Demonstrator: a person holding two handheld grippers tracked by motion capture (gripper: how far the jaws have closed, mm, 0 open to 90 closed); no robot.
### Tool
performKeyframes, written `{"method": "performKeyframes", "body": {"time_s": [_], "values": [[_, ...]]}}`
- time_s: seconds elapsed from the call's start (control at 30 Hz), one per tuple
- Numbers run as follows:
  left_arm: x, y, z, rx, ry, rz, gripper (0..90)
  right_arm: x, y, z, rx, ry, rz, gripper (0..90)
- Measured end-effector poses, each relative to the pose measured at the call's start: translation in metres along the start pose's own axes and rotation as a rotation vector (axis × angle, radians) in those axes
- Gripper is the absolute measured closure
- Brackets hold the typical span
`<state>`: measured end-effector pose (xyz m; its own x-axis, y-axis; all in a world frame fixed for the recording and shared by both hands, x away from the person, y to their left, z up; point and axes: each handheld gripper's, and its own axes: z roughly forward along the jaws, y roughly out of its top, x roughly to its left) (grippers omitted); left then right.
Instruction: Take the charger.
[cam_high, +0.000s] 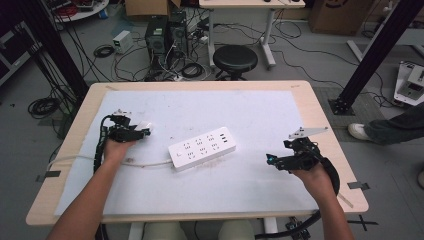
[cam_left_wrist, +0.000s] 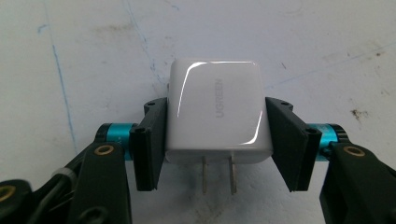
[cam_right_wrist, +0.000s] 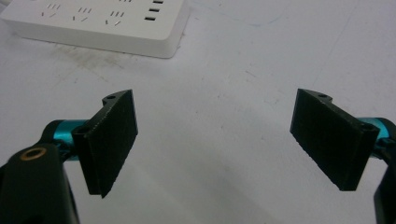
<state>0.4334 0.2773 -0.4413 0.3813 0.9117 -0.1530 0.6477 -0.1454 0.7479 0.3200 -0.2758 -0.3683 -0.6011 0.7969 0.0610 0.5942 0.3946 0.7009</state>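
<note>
Charger (cam_left_wrist: 217, 109) is clamped in the left gripper (cam_left_wrist: 217, 135) — plugging into the power strip (cam_high: 202, 148) remains; right gripper (cam_right_wrist: 215, 135) gapes empty.

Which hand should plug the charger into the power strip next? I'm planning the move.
Left, probably: the left gripper already clamps the charger, prongs exposed. The right gripper is open, nearer the power strip.

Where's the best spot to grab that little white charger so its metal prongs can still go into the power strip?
Grip the white charger by its two flat sides, as the left gripper does now, its fingers pressing there. The sides are smooth and parallel, and this leaves the prongs free for the power strip.
</note>
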Motion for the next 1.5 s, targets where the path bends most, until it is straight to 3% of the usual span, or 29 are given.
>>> {"method": "performKeyframes", "body": {"time_s": [0.2,0.5,1.13,1.5], "values": [[-0.002,0.000,-0.010,-0.032,0.011,0.007,42.6,0.001,0.000,-0.002,-0.012,0.003,-0.005,15.2],[-0.014,0.005,-0.030,-0.081,0.005,0.051,42.7,0.005,-0.001,-0.006,-0.028,0.012,-0.019,15.2],[-0.044,0.006,-0.082,-0.204,-0.062,0.091,42.7,0.010,-0.003,-0.016,-0.065,0.031,-0.045,15.2],[-0.052,0.001,-0.101,-0.243,-0.069,0.097,42.7,0.015,0.002,-0.017,-0.074,0.039,-0.065,15.2]]}}
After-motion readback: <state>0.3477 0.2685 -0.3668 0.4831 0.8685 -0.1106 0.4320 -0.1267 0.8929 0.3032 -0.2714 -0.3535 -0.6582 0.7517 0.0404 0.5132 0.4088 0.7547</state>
